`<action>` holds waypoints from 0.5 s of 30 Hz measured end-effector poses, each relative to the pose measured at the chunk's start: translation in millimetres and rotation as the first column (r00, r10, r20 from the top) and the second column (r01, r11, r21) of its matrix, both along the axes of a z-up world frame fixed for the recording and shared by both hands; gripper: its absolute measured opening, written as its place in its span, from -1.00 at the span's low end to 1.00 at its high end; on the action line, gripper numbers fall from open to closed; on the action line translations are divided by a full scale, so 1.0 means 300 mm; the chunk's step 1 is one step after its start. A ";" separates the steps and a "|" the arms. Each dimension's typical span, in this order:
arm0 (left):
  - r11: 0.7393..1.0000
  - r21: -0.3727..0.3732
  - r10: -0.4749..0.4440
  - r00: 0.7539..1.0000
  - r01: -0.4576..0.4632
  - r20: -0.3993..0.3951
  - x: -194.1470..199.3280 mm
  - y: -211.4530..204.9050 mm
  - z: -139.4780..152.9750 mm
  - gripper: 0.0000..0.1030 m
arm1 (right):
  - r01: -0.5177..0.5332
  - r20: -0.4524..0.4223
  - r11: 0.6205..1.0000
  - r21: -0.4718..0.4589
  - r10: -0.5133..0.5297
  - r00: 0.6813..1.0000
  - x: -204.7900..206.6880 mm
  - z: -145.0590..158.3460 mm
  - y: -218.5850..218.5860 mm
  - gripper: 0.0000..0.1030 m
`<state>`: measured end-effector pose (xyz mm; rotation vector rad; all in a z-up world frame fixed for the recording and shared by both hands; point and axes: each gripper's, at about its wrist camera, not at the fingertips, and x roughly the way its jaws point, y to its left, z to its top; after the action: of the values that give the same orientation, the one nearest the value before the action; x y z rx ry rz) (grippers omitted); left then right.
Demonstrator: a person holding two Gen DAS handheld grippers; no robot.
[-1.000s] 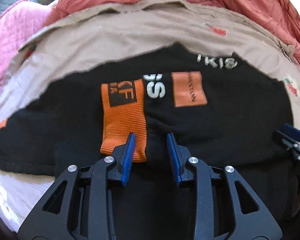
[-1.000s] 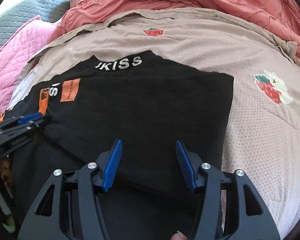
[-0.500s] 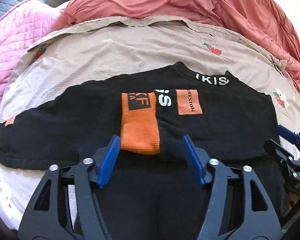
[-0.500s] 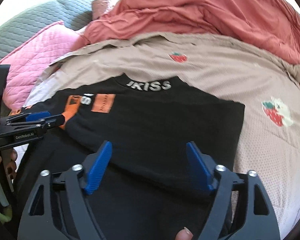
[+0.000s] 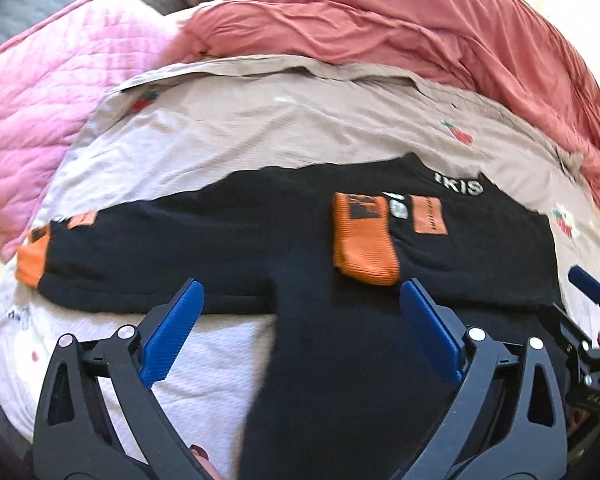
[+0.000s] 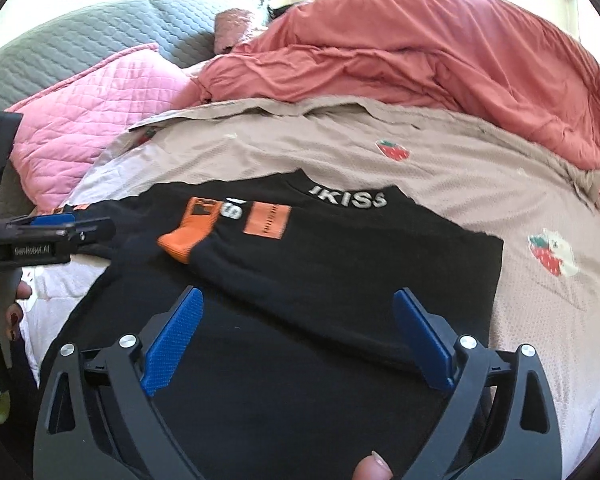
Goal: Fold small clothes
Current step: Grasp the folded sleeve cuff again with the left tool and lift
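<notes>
Where the left gripper (image 5: 300, 308) had narrower jaws half a second ago, its blue pads now stand wide apart and hold nothing, above the black sweater (image 5: 260, 248). In the left wrist view the camera has shifted toward nine o'clock, so the folded-in orange cuff (image 5: 364, 246) now sits at about one o'clock rather than dead ahead. The garment lies flat on the beige strawberry sheet (image 5: 260, 132), long axis running from nine to three o'clock, collar lettering toward twelve. Its other sleeve stretches out to nine o'clock, ending in a second orange cuff (image 5: 32, 256). The right gripper (image 5: 592, 320) shows at three o'clock.

In the right wrist view the right gripper (image 6: 298, 328) is likewise spread wider than before and empty, hovering over the sweater's (image 6: 340, 272) lower body. The collar points to twelve o'clock; the folded cuff (image 6: 188, 236) lies at about eleven. The left gripper (image 6: 48, 232) enters at nine o'clock, seen edge-on.
</notes>
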<state>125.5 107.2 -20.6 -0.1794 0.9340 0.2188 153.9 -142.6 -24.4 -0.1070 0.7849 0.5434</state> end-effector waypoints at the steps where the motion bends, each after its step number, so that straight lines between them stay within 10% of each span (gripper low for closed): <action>1: 1.000 0.006 0.022 1.000 -0.022 0.005 -0.014 0.029 0.006 0.80 | -0.006 0.014 1.000 -0.010 0.007 1.000 -0.013 0.012 0.016 0.85; 15: 0.931 -0.025 0.365 0.931 -0.365 0.018 -0.167 0.453 0.002 0.80 | -0.165 0.015 0.986 0.011 0.165 0.986 -0.170 0.103 0.361 0.85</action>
<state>75.3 243.0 -20.1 -0.3754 0.8755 0.5509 102.9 -34.2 6.5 -0.1651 0.7632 0.7039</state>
